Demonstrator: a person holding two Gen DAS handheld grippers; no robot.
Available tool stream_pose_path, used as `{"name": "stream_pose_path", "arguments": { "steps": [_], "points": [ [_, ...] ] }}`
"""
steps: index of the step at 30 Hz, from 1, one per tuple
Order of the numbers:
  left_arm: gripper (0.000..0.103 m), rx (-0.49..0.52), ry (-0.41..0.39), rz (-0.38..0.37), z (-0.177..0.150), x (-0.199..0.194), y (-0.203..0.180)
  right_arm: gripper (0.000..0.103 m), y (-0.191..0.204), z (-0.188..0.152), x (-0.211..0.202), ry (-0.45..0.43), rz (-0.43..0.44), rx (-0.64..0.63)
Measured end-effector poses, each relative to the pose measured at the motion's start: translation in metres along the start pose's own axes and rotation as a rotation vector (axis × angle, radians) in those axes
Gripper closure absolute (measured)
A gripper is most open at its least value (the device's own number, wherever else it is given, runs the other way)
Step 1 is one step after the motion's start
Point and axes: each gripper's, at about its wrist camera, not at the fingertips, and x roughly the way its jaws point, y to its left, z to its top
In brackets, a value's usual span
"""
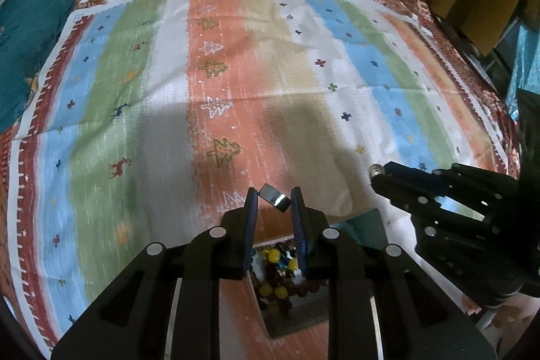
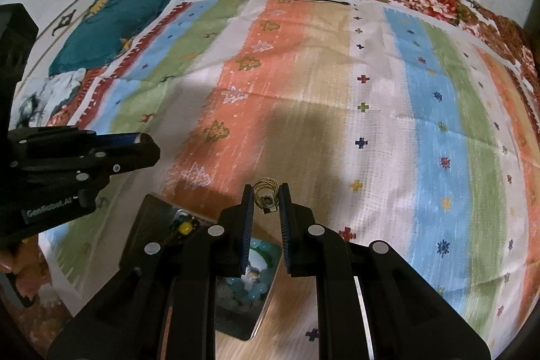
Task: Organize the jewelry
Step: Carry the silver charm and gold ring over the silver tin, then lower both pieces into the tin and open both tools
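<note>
Cloth: a striped woven spread (image 1: pixel 270 73) with little trees and crosses lay flat under and beyond both pairs of tongs, soft and matt, creased in places.
Tray: a dark shallow tray (image 2: pixel 141 218) sat just below and behind the tips of both tongs, its compartments filled with round glossy beads, mixed colours (image 1: pixel 276 272) in one, pale blue-green (image 2: pixel 243 292) in another.
Left tongs: the left gripper (image 1: pixel 274 201) was pinching a silver band ring (image 1: pixel 275 197), tilted between the ribbed blue pads.
Right tongs: the right gripper (image 2: pixel 266 199) was pinching a thin gold-wire ring with a square setting (image 2: pixel 266 196), held clear above the cloth.
Handling, band: likely light, stiff and slippery; the smooth polished metal could twist out, so hold it across the flat faces.
Handling, wire ring: probably light and easily bent; best taken by the setting, not the fine coils.
</note>
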Motion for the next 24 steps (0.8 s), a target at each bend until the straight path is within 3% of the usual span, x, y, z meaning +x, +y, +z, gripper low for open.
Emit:
{"name": "stream_pose_path", "arguments": {
  "steps": [24],
  "points": [
    [0.083,-0.010,-0.047,-0.055,-0.043,-0.033,-0.015,0.087,0.032,-0.030,-0.026,0.004,0.081,-0.046]
  ]
}}
